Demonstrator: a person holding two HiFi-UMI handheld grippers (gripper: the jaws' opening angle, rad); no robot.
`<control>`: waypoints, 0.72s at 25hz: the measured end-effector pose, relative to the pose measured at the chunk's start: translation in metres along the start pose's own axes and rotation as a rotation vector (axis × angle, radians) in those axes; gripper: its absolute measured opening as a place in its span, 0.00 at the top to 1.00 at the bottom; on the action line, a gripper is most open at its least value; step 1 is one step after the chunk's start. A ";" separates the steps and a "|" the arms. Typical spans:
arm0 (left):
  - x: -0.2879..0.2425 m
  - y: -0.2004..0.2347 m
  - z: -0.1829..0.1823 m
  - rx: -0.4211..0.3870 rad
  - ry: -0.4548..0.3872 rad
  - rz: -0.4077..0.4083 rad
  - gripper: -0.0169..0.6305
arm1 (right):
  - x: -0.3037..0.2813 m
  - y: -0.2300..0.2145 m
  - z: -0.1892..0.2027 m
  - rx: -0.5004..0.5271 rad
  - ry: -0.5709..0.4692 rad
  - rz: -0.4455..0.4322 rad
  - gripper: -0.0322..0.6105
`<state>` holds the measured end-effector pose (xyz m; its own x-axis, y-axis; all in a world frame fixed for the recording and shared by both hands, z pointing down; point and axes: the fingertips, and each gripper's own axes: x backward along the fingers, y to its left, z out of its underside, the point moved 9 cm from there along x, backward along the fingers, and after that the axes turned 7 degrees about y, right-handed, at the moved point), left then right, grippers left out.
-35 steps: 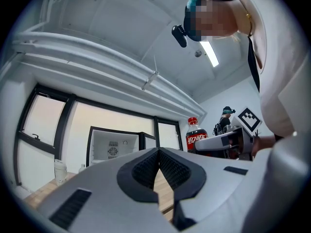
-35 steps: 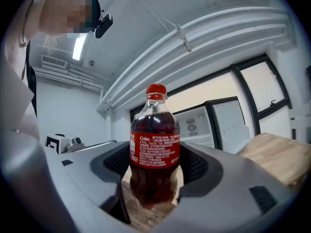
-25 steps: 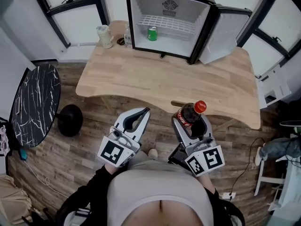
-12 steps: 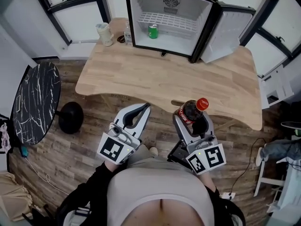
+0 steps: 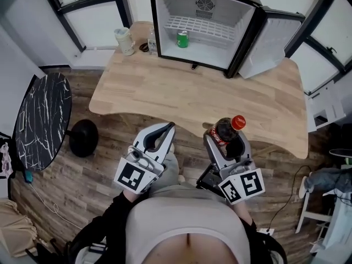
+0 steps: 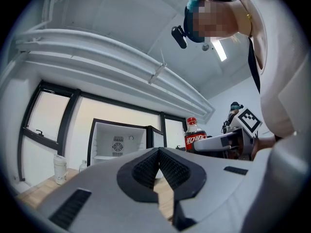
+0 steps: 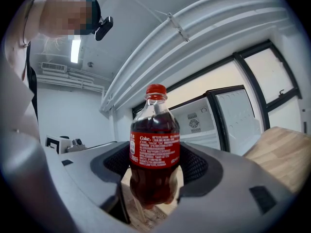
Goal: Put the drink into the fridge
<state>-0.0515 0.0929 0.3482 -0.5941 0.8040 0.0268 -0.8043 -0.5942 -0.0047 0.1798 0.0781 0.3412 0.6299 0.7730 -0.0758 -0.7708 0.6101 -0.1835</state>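
Between fingers of right gripper (image 7: 154, 168): cola bottle (image 7: 154, 147), clamped; left gripper (image 6: 159, 152) fingers together.

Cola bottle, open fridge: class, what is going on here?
A person holds a gripper in each hand, standing short of the wooden table. The right gripper is clamped on a cola bottle. The left gripper is shut and empty. The fridge on the table stands open, with a green can inside.

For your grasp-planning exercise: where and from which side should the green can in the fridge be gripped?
Grip the green can across its round side wall, coming in level through the open front of the fridge; it stands upright, and the walls block other sides.
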 end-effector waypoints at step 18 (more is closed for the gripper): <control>-0.116 0.129 0.003 -0.004 -0.037 0.054 0.97 | -0.139 -0.065 -0.025 0.017 0.003 0.043 0.45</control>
<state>-0.0863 -0.0774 0.3472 -0.6361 0.7690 0.0630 -0.7710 -0.6368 -0.0109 0.1450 -0.0731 0.3392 0.5961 0.7983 -0.0861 -0.7988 0.5788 -0.1638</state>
